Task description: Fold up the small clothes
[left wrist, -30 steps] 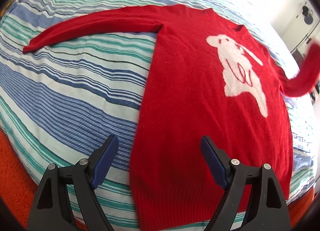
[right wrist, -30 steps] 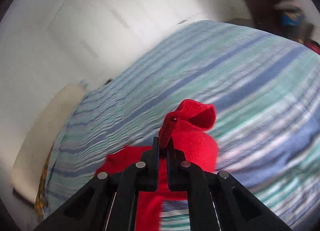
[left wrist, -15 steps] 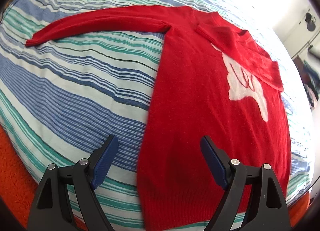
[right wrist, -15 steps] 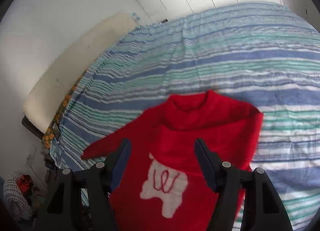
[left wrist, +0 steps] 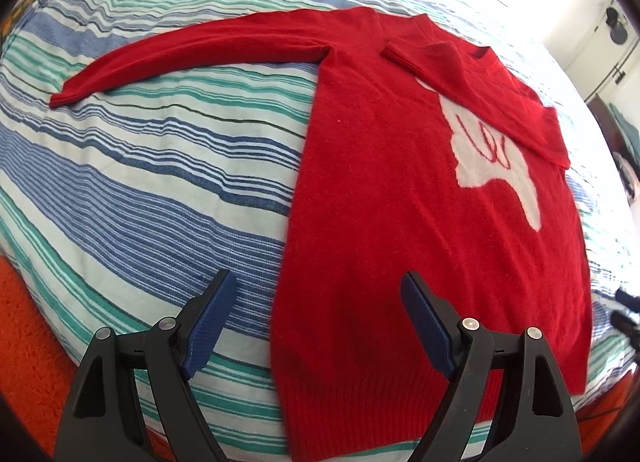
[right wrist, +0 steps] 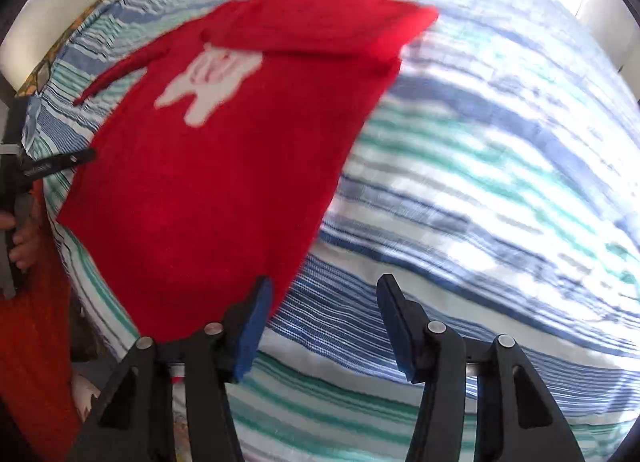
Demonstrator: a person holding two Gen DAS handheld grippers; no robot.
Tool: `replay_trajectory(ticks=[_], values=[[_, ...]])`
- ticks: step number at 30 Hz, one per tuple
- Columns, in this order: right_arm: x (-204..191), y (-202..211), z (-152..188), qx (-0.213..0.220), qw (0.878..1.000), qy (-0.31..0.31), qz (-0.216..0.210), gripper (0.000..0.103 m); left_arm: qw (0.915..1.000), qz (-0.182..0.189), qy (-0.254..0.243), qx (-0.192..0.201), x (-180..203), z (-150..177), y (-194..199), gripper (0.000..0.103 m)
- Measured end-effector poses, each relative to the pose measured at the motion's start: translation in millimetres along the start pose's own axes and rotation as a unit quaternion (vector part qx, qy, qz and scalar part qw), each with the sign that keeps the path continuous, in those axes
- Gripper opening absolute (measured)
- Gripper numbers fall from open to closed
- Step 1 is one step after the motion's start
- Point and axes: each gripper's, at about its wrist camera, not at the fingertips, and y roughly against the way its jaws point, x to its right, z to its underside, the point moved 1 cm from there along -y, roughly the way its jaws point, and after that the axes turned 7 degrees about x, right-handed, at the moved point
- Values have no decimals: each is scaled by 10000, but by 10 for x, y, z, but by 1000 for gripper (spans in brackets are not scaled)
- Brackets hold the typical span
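A small red sweater [left wrist: 400, 190] with a white animal figure lies flat on the striped bedspread [left wrist: 140, 182]. Its right sleeve [left wrist: 472, 90] is folded across the chest, over the top of the figure. Its left sleeve [left wrist: 192, 54] stretches out to the left on the bed. My left gripper [left wrist: 316, 310] is open and empty above the sweater's hem. In the right wrist view the sweater [right wrist: 224, 150] lies at upper left. My right gripper [right wrist: 324, 310] is open and empty above the bedspread [right wrist: 480, 202], beside the sweater's lower right edge.
An orange rug [left wrist: 24, 342] lies on the floor below the bed's near edge. The left gripper's body and the hand that holds it [right wrist: 20, 198] show at the left edge of the right wrist view. White walls stand behind the bed.
My right gripper let go of the right sleeve, which now lies folded across the chest. The gripper opened and drew back toward the sweater's lower right edge. The left gripper barely moved.
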Motion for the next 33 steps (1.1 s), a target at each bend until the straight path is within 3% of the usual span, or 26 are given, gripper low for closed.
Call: replay_trajectory(ticks=[4,6,9,11,13,17,20,23,26,29,33], values=[[-318,131,-90,468,9970,67,-616,54,9999,-42,-131,17,19,15,37,86],[-469,-72,22,307,9956,149,-869,55,10000,47,-24,13,-2,-26,82,86],[-485,-518,350,-513,9965,-86,-657,55,9985,476,254,61,-15,-229,174,85],[-459,-473,452,-158,9978,-217,-611,55,9964,767,342,127,31,-443,190,85],[-456,-458,451,-158,9982,-227,-535,55,9915,1169,554,108,125,-764,106,85],[-426,-474,442,-104,9980,-374,-491,56,9725,1939,1293,-28,253,-1482,-346,82],[-457,-506,433,-75,9977,-405,-535,56,9675,1801,1732,-380,253,-1786,-833,66],[-469,-517,426,-67,9972,-458,-590,56,9633,1566,2095,-602,201,-1902,-1170,63],[-473,-512,417,-56,9972,-455,-599,56,9584,1615,2256,-673,203,-1965,-1321,56],[-422,-467,457,-45,9969,-467,-627,57,9617,1568,2157,-640,269,-2009,-1382,55],[-405,-467,468,-25,9965,-498,-668,58,9624,1672,2060,-591,343,-2056,-1485,29]])
